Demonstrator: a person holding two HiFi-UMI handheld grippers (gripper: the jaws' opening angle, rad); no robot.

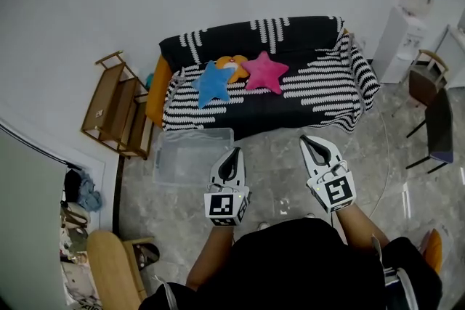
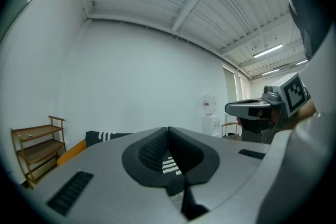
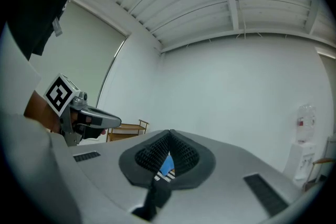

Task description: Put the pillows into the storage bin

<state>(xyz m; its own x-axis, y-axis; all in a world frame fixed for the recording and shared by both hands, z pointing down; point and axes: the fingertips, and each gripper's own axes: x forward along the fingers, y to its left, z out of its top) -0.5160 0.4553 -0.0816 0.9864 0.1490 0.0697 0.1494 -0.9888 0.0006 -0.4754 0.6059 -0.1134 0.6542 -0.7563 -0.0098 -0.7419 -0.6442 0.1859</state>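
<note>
Fingers of the left gripper [image 1: 233, 153] are pressed together with nothing between them, and those of the right gripper [image 1: 312, 142] are the same. In the head view both grippers are held level in front of the person, side by side and apart, pointing toward the sofa [image 1: 305, 87] with its black-and-white striped cover. The storage bin [image 1: 164, 156], a clear plastic tub without a lid, stands on the floor just before the sofa's left end, its right edge under the left gripper's tip. Only the floor shows through its bottom; no pillow lies in it. All the pillows are on the sofa seat: a blue star pillow [image 1: 213, 83], a pink star pillow [image 1: 263, 72] beside it, and an orange pillow [image 1: 235, 66] tucked partly behind the two. A wooden shelf [image 1: 116, 106] stands left of the sofa and a water dispenser [image 1: 399, 40] to its right.

From the left gripper view, the jaws meet at their tips, and a strip of the striped cover shows through the hollow behind them.

From the right gripper view, the jaws are likewise closed on nothing; blue pillow fabric and stripes show far off through the hollow.
</note>
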